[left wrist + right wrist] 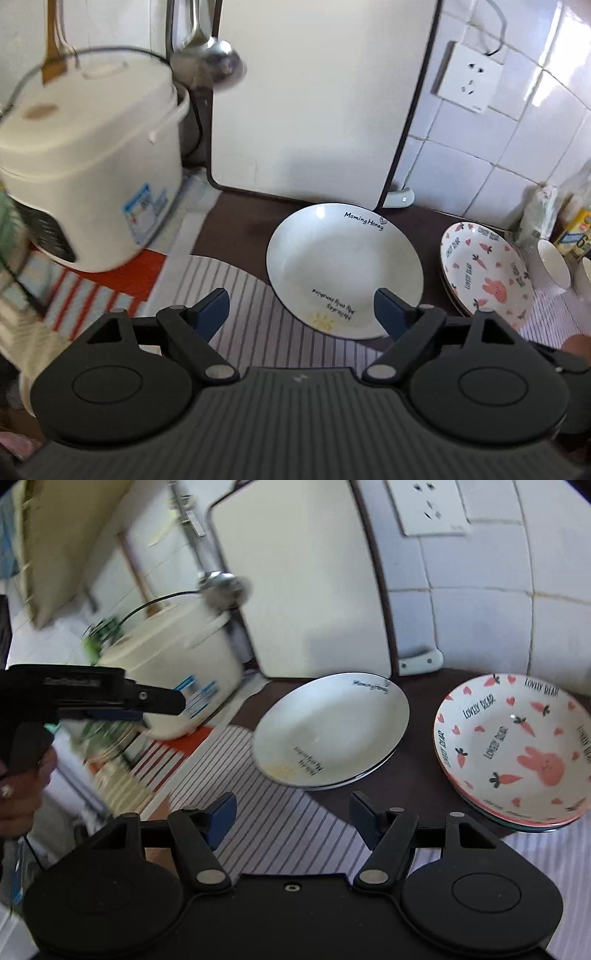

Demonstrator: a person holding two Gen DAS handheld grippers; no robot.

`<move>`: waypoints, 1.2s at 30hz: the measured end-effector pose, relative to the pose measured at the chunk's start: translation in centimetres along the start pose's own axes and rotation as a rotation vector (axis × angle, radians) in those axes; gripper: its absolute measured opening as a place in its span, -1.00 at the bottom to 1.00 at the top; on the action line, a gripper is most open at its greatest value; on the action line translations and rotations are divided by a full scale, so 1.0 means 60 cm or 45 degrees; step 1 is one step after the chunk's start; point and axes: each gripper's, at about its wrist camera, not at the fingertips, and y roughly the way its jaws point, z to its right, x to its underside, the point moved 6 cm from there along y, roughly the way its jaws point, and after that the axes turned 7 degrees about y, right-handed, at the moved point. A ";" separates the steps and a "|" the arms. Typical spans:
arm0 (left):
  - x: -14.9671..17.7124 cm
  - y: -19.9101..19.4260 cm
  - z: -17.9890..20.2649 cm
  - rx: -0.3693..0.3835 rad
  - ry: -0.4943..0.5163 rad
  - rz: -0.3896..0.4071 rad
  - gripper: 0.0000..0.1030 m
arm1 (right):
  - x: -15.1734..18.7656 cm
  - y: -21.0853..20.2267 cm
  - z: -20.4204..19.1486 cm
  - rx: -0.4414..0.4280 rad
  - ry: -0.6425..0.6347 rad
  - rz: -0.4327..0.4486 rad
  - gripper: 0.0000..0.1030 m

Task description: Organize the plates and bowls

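A white plate (343, 269) printed "Morning Honey" lies flat on the dark counter; in the right wrist view the white plate (328, 731) seems to rest on a second rim. To its right is a stack of pink rabbit-and-carrot bowls (487, 273) (517, 746). My left gripper (300, 299) is open and empty, just short of the white plate's near rim, its right finger overlapping that rim in the picture. My right gripper (292, 799) hangs open and empty over the striped cloth (280, 819), in front of both piles. A hand holds the left gripper (159, 707) at the left edge.
A white rice cooker (92, 166) stands at the left on a red-striped mat. A steel ladle (210, 62) hangs above it. A white board (314, 103) leans on the tiled wall behind the plates, by a socket (467, 77). Small white bowls (552, 266) and packets crowd the far right.
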 end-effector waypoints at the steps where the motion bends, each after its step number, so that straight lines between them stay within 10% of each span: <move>1: 0.000 0.019 -0.004 0.010 0.004 -0.014 0.66 | 0.001 0.015 0.005 0.024 0.003 0.006 0.40; 14: 0.004 0.248 -0.045 0.066 0.091 -0.123 0.52 | -0.013 0.149 0.096 0.175 0.381 0.130 0.39; 20: -0.016 0.274 -0.018 0.061 0.278 -0.176 0.52 | -0.018 0.167 0.087 0.141 0.290 0.143 0.39; 25: -0.020 0.296 -0.036 0.165 0.124 -0.288 0.05 | -0.033 0.183 0.088 0.165 0.287 0.115 0.38; 31: -0.017 0.293 -0.051 0.168 0.021 -0.314 -0.41 | -0.029 0.181 0.102 0.284 0.324 0.165 -0.47; 36: -0.019 0.290 -0.048 0.162 -0.028 -0.301 -0.41 | -0.035 0.178 0.110 0.291 0.313 0.134 -0.50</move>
